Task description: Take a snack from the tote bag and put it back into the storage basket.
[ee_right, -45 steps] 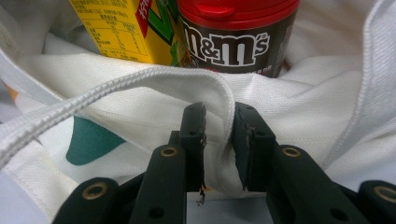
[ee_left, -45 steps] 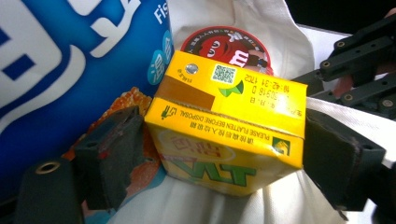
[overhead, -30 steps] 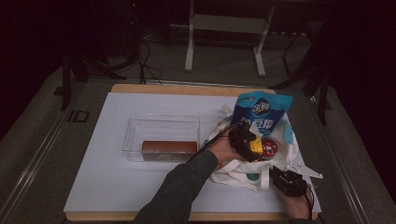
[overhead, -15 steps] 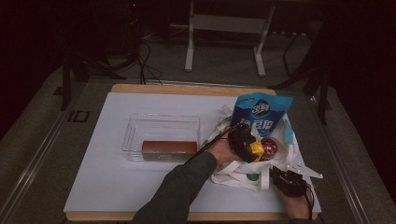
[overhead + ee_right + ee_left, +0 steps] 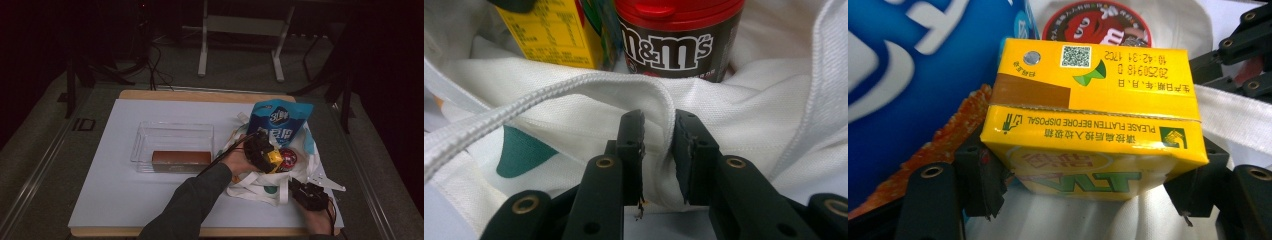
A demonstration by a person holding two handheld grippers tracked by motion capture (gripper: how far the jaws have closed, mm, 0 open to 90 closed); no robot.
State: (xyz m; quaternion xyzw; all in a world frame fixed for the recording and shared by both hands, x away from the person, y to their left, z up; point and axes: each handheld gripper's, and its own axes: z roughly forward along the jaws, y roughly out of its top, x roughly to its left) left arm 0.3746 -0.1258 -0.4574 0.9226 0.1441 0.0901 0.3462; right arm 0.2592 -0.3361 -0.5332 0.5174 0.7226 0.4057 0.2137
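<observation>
The left tool (image 5: 267,157) has its jaws set on either side of a yellow drink carton (image 5: 1095,117), having just closed in a little; the pads sit at the carton's two narrow sides, near its lower end, and appear to press on it. The carton stands in the mouth of a white cloth bag (image 5: 260,185), just beside a red-lidded candy tub (image 5: 679,35) and a blue snack pouch (image 5: 282,122). The right tool (image 5: 659,145) is nearly closed, pinching a fold of the bag's rim beside its strap and holding the mouth open.

The carton looks stiff at its edges but soft in its faces: a full one would be fairly heavy, and a hard squeeze could dent it or push liquid out at the foil seal on top. Its glossy skin may slip, so a hold low across the narrow sides seems soundest.

The bag's limp cloth and loose straps could catch a corner on the way out. To the left, the worktop (image 5: 100,200) lies open around a clear tray (image 5: 172,132) holding a brown box (image 5: 181,157), leaving free room beside it.
</observation>
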